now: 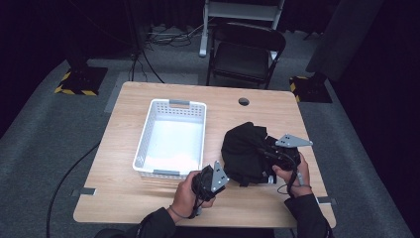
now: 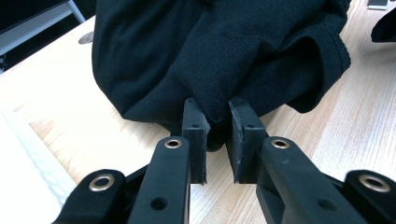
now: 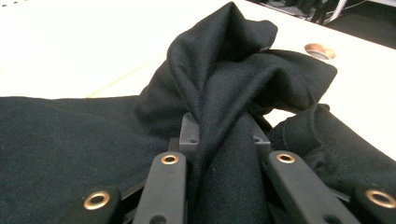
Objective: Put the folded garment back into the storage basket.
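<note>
Two grippers are clamped on one black garment point(image 1: 246, 153), which lies bunched on the wooden table point(image 1: 124, 198) to the right of the white basket point(image 1: 171, 137). The left gripper point(image 1: 210, 181) is held at the near left corner of the heap, and in the left gripper view a fold of the dark cloth point(image 2: 219, 60) is pinched between its jaws, the hem bulging just past the pads. The right gripper point(image 1: 277, 158) is held at the right edge of the heap; in the right gripper view a ridge of cloth point(image 3: 219, 121) is gripped between its jaws and rises away in a peak.

The garment is thus spanned from near left to right by the two holds, with most of its bulk lying beyond and between them. The basket is seen to the left and slightly farther, its near end wall point(image 1: 166, 172) just beside the left gripper, so the left hand is the nearer one to it. It is judged that a carry into the basket would have to be led leftward and away, with the right hold following across the heap, and with the cloth lifted enough that the basket's rim is cleared.
</note>
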`<action>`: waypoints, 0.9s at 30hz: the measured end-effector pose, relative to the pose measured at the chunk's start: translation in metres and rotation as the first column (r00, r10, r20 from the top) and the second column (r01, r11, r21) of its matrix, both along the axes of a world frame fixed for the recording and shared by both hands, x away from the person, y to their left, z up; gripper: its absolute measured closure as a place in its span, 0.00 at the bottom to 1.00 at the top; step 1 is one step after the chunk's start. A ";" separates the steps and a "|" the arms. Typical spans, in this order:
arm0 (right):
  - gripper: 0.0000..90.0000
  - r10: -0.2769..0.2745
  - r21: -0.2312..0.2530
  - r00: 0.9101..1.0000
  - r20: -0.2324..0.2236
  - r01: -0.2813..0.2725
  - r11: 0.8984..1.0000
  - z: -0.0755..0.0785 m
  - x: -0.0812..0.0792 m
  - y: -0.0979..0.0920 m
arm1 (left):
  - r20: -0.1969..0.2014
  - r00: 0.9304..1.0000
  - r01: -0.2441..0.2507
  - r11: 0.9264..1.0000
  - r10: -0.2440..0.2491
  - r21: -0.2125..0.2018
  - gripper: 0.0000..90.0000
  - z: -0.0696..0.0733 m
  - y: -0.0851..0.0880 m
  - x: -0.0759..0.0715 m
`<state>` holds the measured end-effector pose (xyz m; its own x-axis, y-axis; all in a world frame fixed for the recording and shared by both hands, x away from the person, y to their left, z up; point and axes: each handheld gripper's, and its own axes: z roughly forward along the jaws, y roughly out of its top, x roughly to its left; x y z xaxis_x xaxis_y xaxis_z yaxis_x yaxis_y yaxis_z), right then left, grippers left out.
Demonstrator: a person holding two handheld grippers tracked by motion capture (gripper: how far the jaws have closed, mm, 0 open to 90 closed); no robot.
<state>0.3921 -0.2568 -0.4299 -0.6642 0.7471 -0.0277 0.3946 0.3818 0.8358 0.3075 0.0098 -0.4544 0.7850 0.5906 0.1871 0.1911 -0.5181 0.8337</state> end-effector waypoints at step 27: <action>0.84 -0.005 0.022 0.992 0.122 0.003 1.000 0.057 0.011 0.026 | 0.087 0.995 -0.049 0.998 0.052 -0.034 0.89 0.044 0.023 0.011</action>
